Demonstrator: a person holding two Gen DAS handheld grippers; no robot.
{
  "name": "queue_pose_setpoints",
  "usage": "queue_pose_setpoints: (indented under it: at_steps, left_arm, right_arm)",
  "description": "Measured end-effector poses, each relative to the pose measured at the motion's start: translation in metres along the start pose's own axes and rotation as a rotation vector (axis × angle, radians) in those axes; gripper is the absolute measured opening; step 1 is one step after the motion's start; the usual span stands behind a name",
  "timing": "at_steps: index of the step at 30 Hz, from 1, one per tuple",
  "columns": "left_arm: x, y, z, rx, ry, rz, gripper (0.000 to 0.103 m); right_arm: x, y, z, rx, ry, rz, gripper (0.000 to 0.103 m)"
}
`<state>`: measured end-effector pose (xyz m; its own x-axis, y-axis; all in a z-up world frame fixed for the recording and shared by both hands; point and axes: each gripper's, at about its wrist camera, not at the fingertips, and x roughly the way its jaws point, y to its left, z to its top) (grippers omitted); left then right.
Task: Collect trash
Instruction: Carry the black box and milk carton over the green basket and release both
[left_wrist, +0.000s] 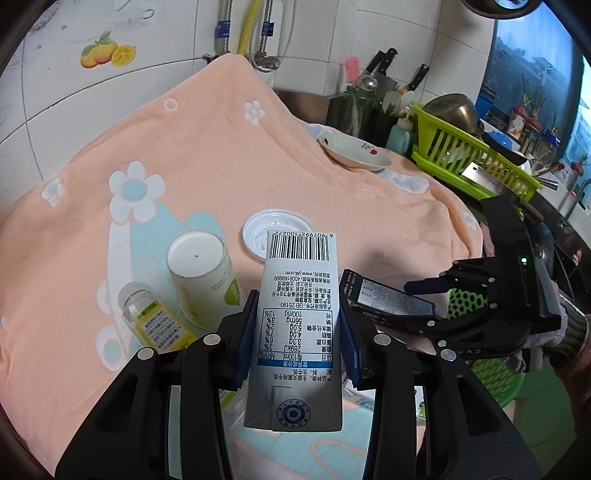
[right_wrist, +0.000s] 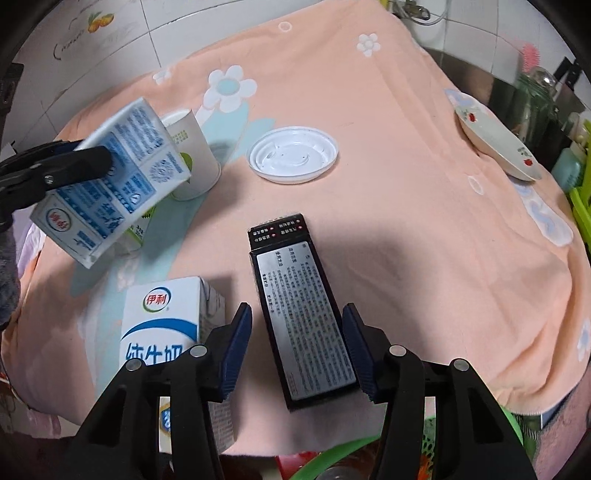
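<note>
My left gripper (left_wrist: 297, 325) is shut on a blue-and-white milk carton (left_wrist: 295, 317), held tilted above the table; the right wrist view shows that carton (right_wrist: 110, 177) at the left. A black box (right_wrist: 303, 325) with a grey label lies between the pads of my right gripper (right_wrist: 297, 314). Cloth shows between the box and the left pad, and the right pad is close to its near corner. From the left wrist, the right gripper (left_wrist: 417, 302) and black box (left_wrist: 384, 295) sit at the right. A second milk carton (right_wrist: 162, 317) stands left of it.
A paper cup (left_wrist: 201, 273), a small clear bottle (left_wrist: 155, 317) and a white plastic lid (right_wrist: 293, 153) lie on the peach flowered cloth (left_wrist: 221, 155). A dish (left_wrist: 354, 151) sits at the back right, beside a green rack (left_wrist: 469, 155). A green basket (right_wrist: 513, 424) is below the table's near edge.
</note>
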<state>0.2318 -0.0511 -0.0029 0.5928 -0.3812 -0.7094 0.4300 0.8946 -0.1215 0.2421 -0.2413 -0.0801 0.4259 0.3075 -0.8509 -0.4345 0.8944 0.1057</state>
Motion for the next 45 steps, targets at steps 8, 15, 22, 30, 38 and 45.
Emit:
queue_pose_setpoints:
  at_steps: [8,15,22,30,38,45]
  left_arm:
    - [-0.003,0.004,-0.003,-0.016,0.001,0.001,0.039]
    - [-0.004,0.006,-0.003,-0.022,0.0,-0.002,0.039]
    - [-0.007,0.004,-0.005,-0.026,-0.003,-0.012,0.039]
    - [-0.023,-0.01,-0.004,-0.013,-0.034,-0.042,0.039]
    - [-0.04,-0.045,-0.007,0.033,-0.062,-0.097,0.039]
    - [-0.044,-0.082,-0.011,0.082,-0.064,-0.149,0.039]
  right_arm:
    - [0.008,0.004,0.01,-0.029,0.0,-0.007,0.057]
    - [0.019,0.004,0.005,-0.034,0.034,-0.002,0.057]
    - [0.012,0.001,0.0,0.0,-0.001,-0.023,0.046]
    - [-0.033,-0.002,-0.015,0.075,-0.085,-0.053,0.046]
    - [-0.075,-0.009,-0.052,0.161,-0.122,-0.117,0.046]
    - [-0.101,-0.02,-0.091,0.228,-0.123,-0.194,0.046]
